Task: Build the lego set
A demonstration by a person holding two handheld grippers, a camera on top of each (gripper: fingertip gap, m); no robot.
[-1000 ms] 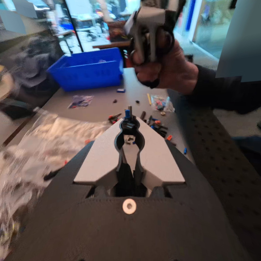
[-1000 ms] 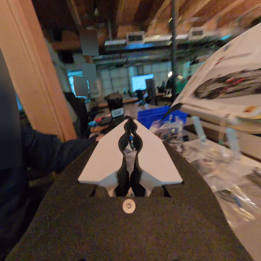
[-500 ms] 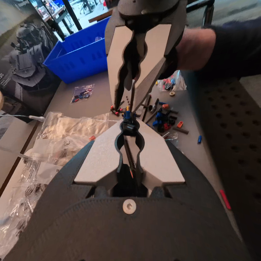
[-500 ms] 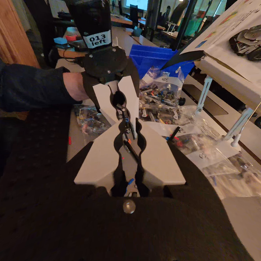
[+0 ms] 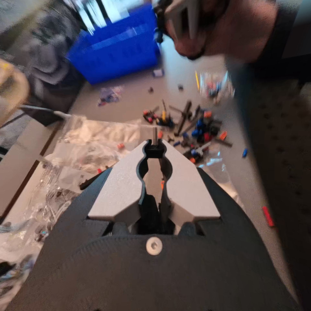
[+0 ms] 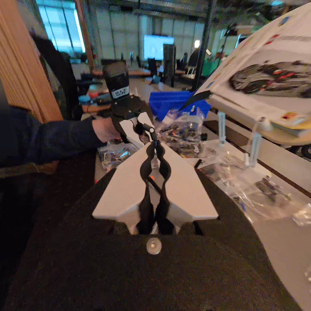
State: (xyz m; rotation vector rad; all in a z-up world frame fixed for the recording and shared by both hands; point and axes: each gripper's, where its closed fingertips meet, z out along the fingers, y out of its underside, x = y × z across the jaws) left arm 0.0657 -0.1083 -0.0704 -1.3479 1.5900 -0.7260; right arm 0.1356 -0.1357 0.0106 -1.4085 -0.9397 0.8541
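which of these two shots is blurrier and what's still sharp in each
Left wrist view is blurrier: the blue bin, loose lego pieces and right gripper smear, only the left gripper stays crisp. Right wrist view is milder: background soft, right gripper fairly sharp.

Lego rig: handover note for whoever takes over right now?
Left gripper: shut on a small black piece with a grey pin sticking out.
Right gripper: shut on a tiny blue-tipped part, close to the left gripper's piece.
Loose parts are scattered on the table; parts bags lie beside the blue bin; the instruction booklet is propped on a stand.
Done: both pieces picked. Whether they are mated is unclear.
Left: nearly the whole build.
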